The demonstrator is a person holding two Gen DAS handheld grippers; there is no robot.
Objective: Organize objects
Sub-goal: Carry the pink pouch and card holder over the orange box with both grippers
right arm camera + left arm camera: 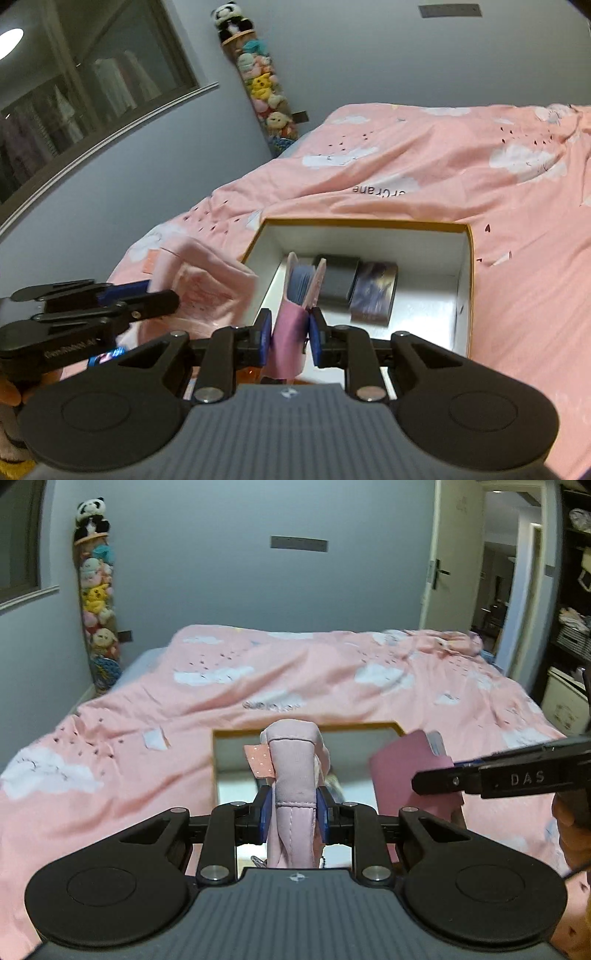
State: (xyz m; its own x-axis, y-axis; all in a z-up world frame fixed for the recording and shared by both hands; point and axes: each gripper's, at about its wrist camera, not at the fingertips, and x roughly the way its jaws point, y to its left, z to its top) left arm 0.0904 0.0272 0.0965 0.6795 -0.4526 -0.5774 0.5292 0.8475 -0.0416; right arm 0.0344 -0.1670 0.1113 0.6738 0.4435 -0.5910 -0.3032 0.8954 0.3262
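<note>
- pink bedspread point(461, 177) under an open white box point(466, 288); dark case point(338, 280) and card pack point(373, 293) already lie inside.
- right gripper point(290, 334) pinches a pink card wallet point(291, 314) over the box's near edge — not yet released.
- left gripper point(293, 812) clamps a pale pink pouch point(295, 764) beside the box, still to stow.
</note>
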